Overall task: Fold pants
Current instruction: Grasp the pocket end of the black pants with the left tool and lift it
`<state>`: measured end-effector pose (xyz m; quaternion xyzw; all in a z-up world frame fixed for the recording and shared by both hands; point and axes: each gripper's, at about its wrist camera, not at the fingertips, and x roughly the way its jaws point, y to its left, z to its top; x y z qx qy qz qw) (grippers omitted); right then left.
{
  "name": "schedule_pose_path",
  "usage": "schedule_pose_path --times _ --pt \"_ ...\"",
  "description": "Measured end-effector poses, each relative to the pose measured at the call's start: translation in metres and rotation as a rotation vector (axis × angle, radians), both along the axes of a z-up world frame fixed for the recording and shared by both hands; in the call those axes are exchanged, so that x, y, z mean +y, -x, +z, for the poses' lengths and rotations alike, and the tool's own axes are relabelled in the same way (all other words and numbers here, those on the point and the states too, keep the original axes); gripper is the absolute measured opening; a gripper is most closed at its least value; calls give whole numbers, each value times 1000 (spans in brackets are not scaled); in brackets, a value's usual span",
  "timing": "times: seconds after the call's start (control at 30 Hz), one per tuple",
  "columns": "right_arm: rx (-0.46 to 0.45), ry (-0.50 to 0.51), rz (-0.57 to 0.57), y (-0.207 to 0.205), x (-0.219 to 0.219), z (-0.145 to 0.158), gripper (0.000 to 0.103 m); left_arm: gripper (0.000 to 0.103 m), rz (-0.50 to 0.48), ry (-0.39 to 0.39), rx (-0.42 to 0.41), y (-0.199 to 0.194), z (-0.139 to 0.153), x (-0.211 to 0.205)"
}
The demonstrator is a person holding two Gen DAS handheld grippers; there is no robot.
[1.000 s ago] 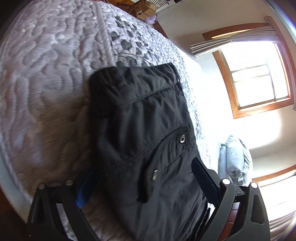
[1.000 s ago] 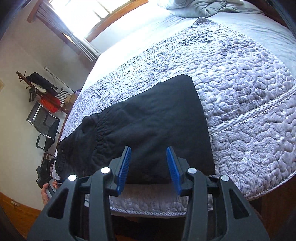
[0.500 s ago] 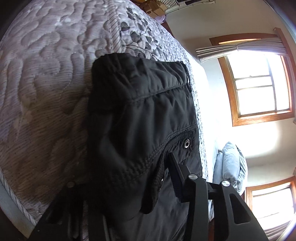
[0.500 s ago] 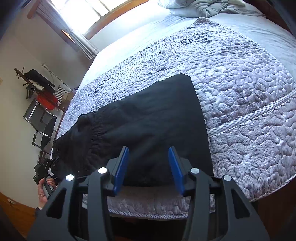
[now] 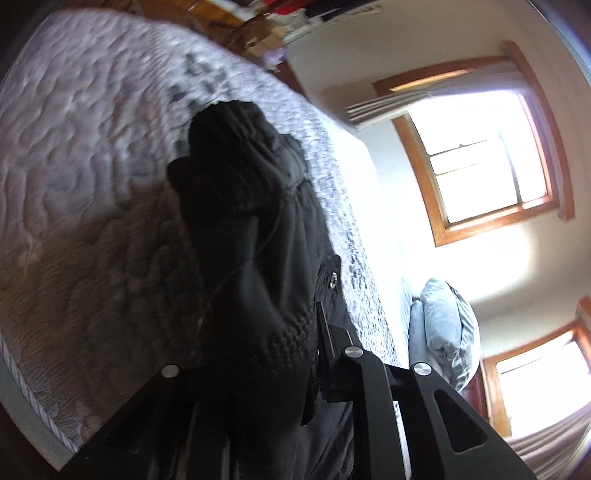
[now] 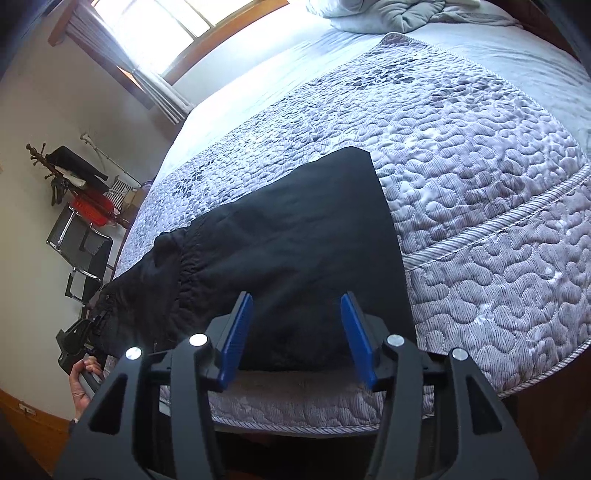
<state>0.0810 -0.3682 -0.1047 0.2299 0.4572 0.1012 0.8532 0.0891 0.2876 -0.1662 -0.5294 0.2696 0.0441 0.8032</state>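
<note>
Black pants [image 6: 295,236] lie folded lengthwise on the grey quilted bedspread [image 6: 480,177], legs to the right, waistband to the left. My right gripper [image 6: 297,332] is open and empty, just above the near edge of the legs. In the left wrist view, my left gripper [image 5: 280,332] is shut on the waistband end of the pants [image 5: 243,229] and holds it bunched and lifted off the bedspread [image 5: 85,184]. The cloth hides the fingertips. The left gripper also shows in the right wrist view [image 6: 79,338], at the waistband.
A crumpled light-blue duvet [image 6: 391,14] lies at the head of the bed and shows in the left wrist view [image 5: 443,332]. A coat rack [image 6: 62,166] and a black chair [image 6: 81,251] stand by the wall beyond the bed's left side. Windows [image 5: 484,158] are bright.
My left gripper has closed on the waistband and lifted it, so the cloth bunches up. My right gripper has eased back slightly and stays open.
</note>
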Motion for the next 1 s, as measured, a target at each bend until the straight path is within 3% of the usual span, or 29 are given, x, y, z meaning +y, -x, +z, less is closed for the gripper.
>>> schedule_pose_path --times 0.43,0.83,1.0 --pt "-16 -17 -26 5 -11 3 51 17 -136 -155 -152 -18 80 -51" --pt "-15 -40 -71 7 -29 -2 51 20 -285 -216 -256 -25 121 -102" --pt "-14 -46 -79 8 -33 -4 51 20 -363 -242 -283 -10 123 -136"
